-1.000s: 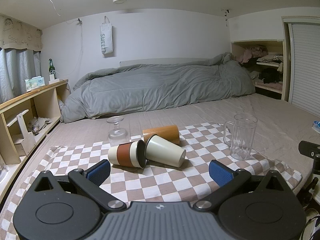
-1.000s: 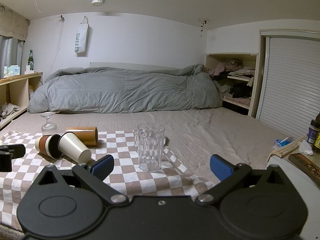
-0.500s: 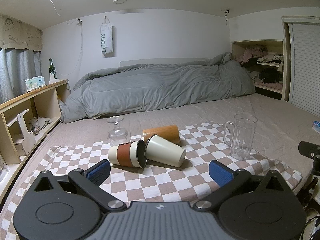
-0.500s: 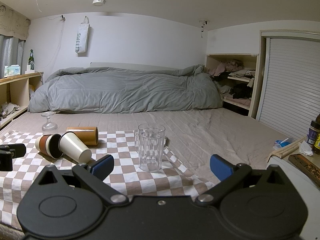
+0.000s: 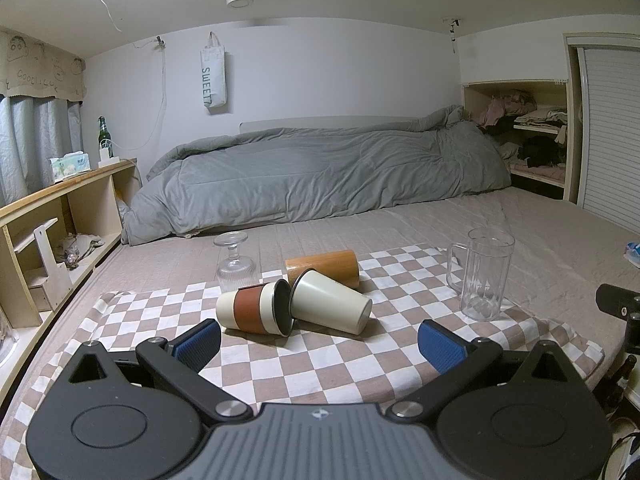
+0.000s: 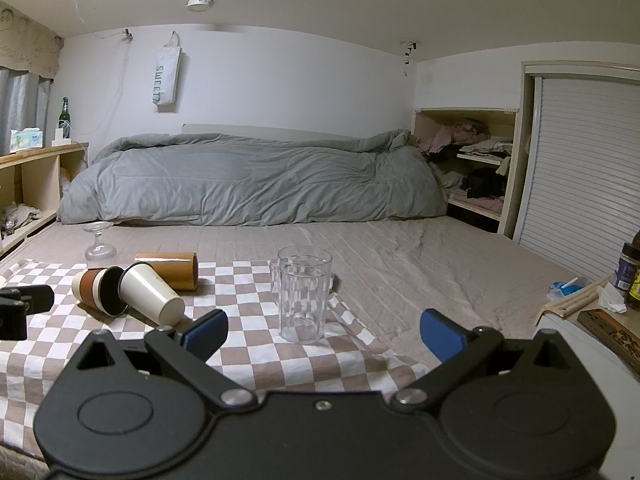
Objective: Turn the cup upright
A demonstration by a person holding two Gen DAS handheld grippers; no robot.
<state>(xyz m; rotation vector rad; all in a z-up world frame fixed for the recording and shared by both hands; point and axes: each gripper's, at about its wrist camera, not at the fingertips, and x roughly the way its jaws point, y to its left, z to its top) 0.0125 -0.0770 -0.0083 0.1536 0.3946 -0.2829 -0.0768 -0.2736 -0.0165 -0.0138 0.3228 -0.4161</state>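
Note:
Three cups lie on their sides on a checkered cloth [image 5: 320,364] on the bed: a cream cup with a rust-brown sleeve [image 5: 256,307] [image 6: 98,291], a plain cream cup [image 5: 330,302] [image 6: 150,293] and a wooden-brown cup [image 5: 322,267] [image 6: 168,270] behind them. A stemmed glass [image 5: 236,262] [image 6: 99,242] stands upside down at the cloth's far edge. A clear mug [image 5: 484,274] [image 6: 302,294] stands upright to the right. My left gripper [image 5: 320,342] is open and empty, just short of the lying cups. My right gripper [image 6: 324,330] is open and empty, in front of the clear mug.
A rolled grey duvet [image 5: 320,176] lies across the back of the bed. A wooden shelf unit [image 5: 48,220] runs along the left. An alcove with clothes [image 6: 472,164] is at the right. Bottles and a tissue [image 6: 624,280] sit on a ledge at the far right.

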